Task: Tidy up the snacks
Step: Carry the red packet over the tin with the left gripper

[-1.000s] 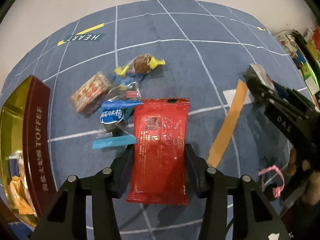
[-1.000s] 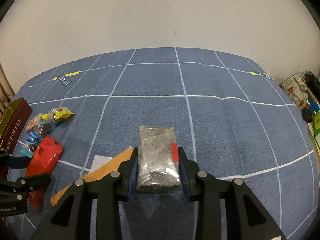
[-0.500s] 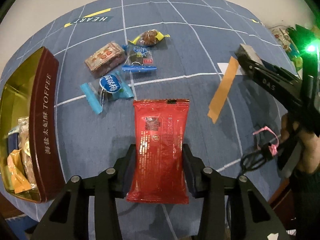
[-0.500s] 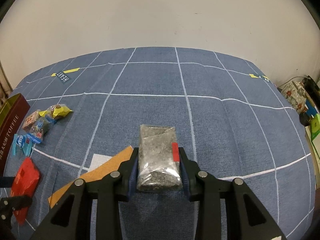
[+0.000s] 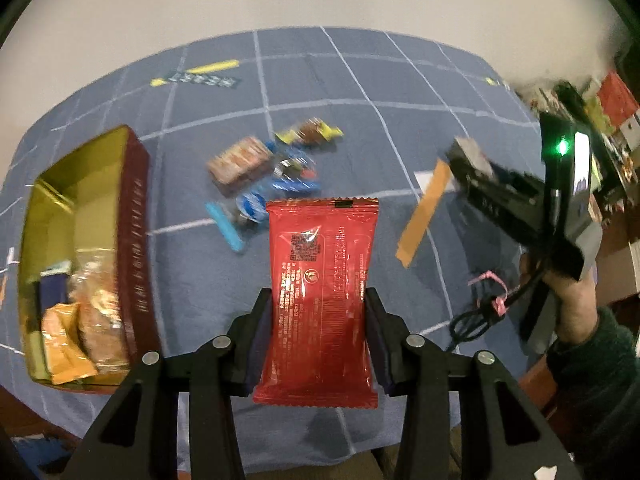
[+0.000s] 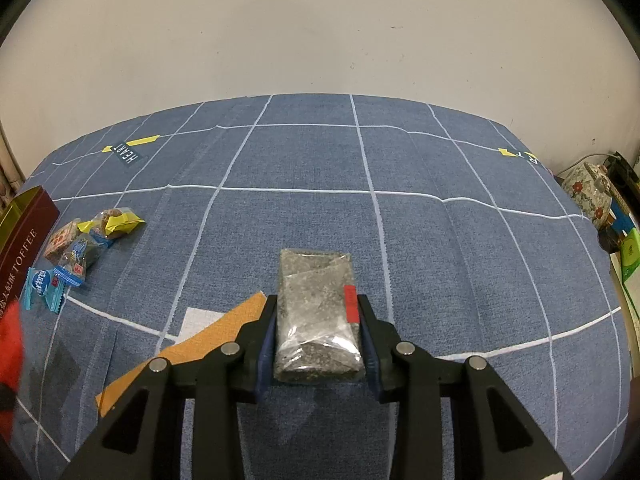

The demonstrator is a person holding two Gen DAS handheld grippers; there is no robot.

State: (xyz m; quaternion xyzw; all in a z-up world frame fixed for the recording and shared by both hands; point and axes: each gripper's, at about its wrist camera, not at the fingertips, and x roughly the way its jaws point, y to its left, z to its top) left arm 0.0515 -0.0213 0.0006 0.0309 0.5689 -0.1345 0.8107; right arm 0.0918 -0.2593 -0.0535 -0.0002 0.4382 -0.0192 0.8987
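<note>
My left gripper is shut on a flat red snack packet, held above the blue cloth. To its left stands the open dark-red toffee tin with a gold inside and several wrapped snacks in its near end. Beyond the packet several small wrapped sweets lie in a loose group. My right gripper is shut on a clear bag of grey-speckled snack with a red sticker. That right gripper also shows at the right of the left wrist view, held by a hand.
A blue cloth with white grid lines covers the table up to a pale wall. An orange strip lies on it. A patterned ceramic pot and boxes stand off the right edge. A cable with a pink tie hangs by the hand.
My left gripper has risen with the red packet and shifted toward the toffee tin, whose inside now shows more fully. The right gripper and its bag have stayed still.
</note>
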